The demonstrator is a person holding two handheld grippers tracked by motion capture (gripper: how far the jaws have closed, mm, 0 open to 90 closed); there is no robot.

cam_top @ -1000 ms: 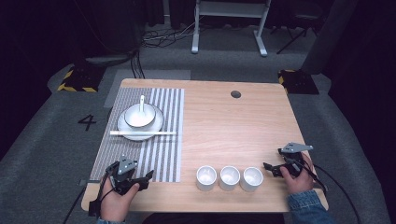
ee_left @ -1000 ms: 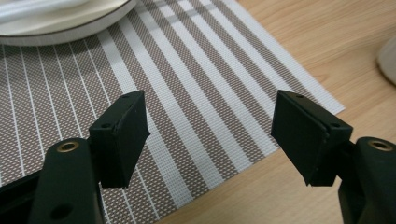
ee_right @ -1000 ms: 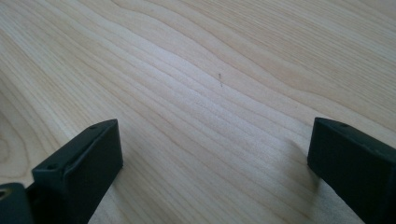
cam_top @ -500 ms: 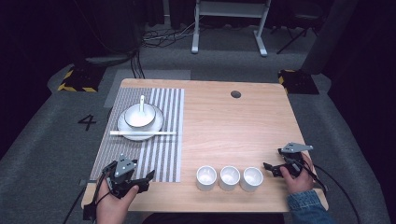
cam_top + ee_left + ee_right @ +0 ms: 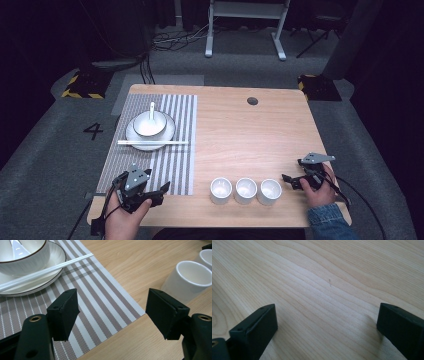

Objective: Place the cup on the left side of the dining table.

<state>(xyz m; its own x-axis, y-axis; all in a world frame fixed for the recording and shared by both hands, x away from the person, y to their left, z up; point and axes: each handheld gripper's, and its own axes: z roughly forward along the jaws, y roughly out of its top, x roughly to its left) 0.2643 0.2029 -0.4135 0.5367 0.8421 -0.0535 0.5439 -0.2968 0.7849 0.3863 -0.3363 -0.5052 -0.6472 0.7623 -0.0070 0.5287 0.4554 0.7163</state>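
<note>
Left gripper shifted slightly toward table edge, jaws apart, right gripper unmoved.

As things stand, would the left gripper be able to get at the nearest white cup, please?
Probably yes. The left gripper is open and empty, pointing toward the nearest cup, with just the placemat corner and bare table between them. The other two cups stand beyond it, out of the way.

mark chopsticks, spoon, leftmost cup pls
chopsticks (image 5: 153,142), high view, middle of the pair across the plate
spoon (image 5: 152,111), high view, handle standing in the bowl
leftmost cup (image 5: 221,189), high view, inside of the cup
</note>
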